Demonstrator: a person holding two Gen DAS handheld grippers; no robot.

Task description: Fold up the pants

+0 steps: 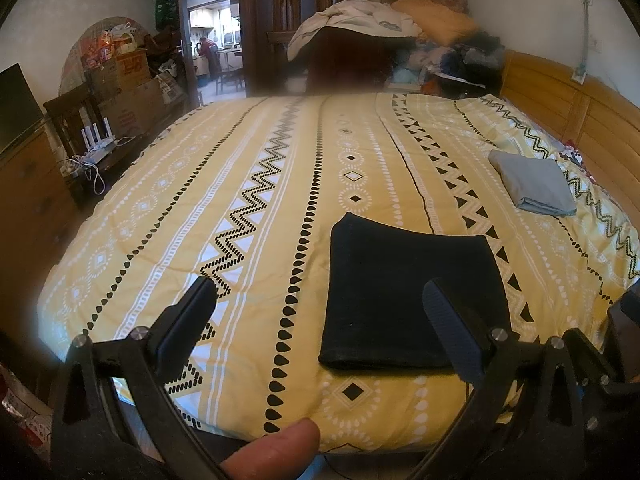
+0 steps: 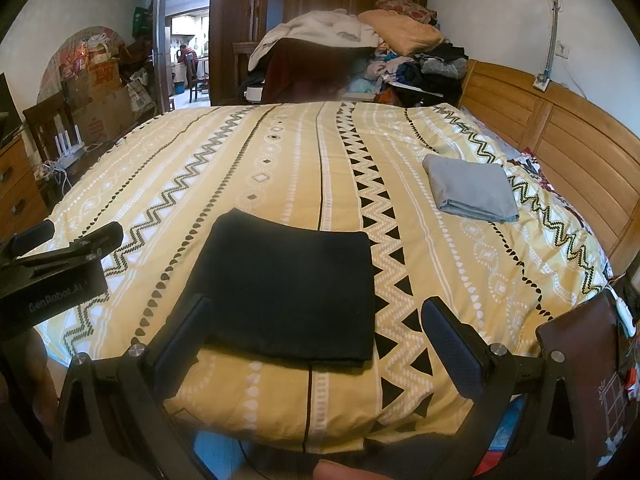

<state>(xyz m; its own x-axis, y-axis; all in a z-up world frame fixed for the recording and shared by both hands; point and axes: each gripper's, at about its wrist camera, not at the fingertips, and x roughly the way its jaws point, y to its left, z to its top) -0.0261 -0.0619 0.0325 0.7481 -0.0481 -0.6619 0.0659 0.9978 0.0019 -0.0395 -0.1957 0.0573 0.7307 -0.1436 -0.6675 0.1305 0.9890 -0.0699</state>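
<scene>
My left gripper [image 1: 324,312] and right gripper [image 2: 316,328] both hang spread wide with nothing in them over the near edge of the yellow patterned bedspread [image 1: 260,168], the black pants [image 2: 292,292] lying folded square just ahead, a folded grey cloth [image 2: 472,188] farther off by the wooden headboard [image 2: 560,136].

Left gripper [image 1: 322,312]: jaws spread wide, holding nothing, level with the other.
Right gripper [image 2: 318,322]: jaws spread wide, holding nothing, just beside it.
</scene>
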